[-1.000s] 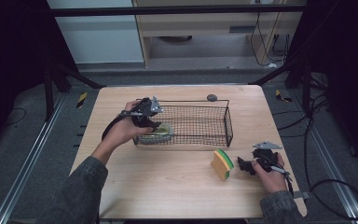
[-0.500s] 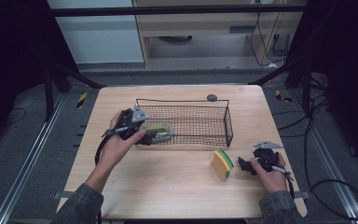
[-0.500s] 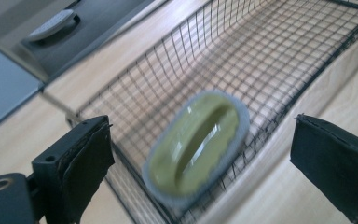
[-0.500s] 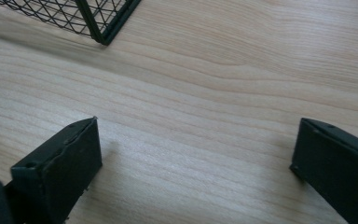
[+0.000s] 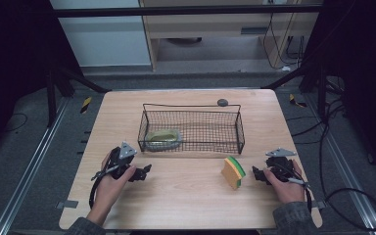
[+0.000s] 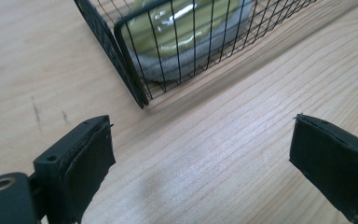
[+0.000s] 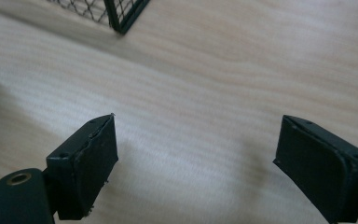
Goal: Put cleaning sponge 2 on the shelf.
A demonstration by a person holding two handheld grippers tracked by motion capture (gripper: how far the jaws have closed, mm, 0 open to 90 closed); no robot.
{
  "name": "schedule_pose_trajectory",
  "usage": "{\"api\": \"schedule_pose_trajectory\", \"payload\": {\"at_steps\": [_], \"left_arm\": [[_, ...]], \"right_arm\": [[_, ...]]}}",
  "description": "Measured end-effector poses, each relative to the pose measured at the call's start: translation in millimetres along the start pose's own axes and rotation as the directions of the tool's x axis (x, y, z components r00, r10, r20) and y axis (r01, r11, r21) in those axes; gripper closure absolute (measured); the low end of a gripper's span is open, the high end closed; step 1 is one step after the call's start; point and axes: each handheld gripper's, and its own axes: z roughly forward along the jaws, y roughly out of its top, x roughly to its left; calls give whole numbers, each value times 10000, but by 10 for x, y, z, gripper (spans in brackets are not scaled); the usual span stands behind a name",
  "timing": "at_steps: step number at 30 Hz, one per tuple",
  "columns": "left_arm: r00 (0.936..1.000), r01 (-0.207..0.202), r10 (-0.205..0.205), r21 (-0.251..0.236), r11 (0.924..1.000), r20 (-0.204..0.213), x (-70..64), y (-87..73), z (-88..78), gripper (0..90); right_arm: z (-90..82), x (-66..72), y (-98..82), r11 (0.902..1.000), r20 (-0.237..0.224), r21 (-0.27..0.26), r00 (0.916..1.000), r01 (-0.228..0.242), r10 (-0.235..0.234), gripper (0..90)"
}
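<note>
green dish [image 5: 162, 138] already lying at the 9 o'clock end of the wire basket [image 5: 238, 132]; left gripper [image 5: 144, 171] empty, jaws just opened wide. next up: right gripper [image 5: 257, 175], also open and empty though its jaws just narrowed slightly, reaching to 9 o'clock for the sponge [image 5: 233, 172] on the table [image 5: 186, 205].

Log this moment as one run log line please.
left gripper: open, empty | right gripper: open, empty | green dish: in basket | sponge: on table

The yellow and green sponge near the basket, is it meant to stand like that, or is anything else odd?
The yellow and green sponge stands on its edge on the wooden table, outside the black wire basket, not lying flat. Nothing looks spilled or damaged; a green dish lies inside the basket.
</note>
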Motion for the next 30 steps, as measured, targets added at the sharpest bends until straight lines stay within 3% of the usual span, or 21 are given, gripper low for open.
{"api": "schedule_pose_trajectory", "payload": {"at_steps": [1,4,5,7,8,10,16,18,22,26,27,30], "left_arm": [[9996,-161,154,286,9995,222,4,-22,50,52],[9996,-286,284,442,9986,69,35,-37,67,52],[10000,81,-80,683,9976,-7,74,-65,105,52],[9997,258,-258,854,9960,-11,89,-72,123,52],[9997,216,-207,919,9955,-103,100,-73,126,53],[9997,171,-154,1020,9946,-169,116,-91,131,50],[9994,219,-255,1505,9884,225,160,-171,211,44],[9993,260,-300,1540,9877,237,170,-185,208,42],[9988,227,-287,1464,9890,391,187,-200,219,29],[9985,221,-288,1353,9906,475,187,-218,238,0],[9981,305,-371,1281,9913,493,181,-227,240,0],[9983,207,-264,1065,9941,523,180,-238,250,0]], "right_arm": [[-24,14,4,9993,-100,289,9997,-220,223,136],[-107,29,44,9985,-64,536,10000,-66,69,155],[-151,28,54,9984,11,557,10000,-73,73,163],[-193,29,59,9977,25,661,9999,-134,133,162],[-280,35,64,9945,-56,993,9994,-340,348,160],[-359,52,70,9931,-112,1131,9994,-306,320,166],[-665,160,122,9912,-385,1325,9992,-51,103,159],[-714,190,141,9908,-365,1354,9993,8,42,158],[-902,308,273,9895,-767,1421,9969,261,-153,168],[-1064,411,451,9911,-1012,1185,9937,604,-484,182],[-1130,472,565,9902,-1230,1189,9907,726,-578,180],[-1171,543,696,9879,-1390,1297,9881,846,-663,173]]}}
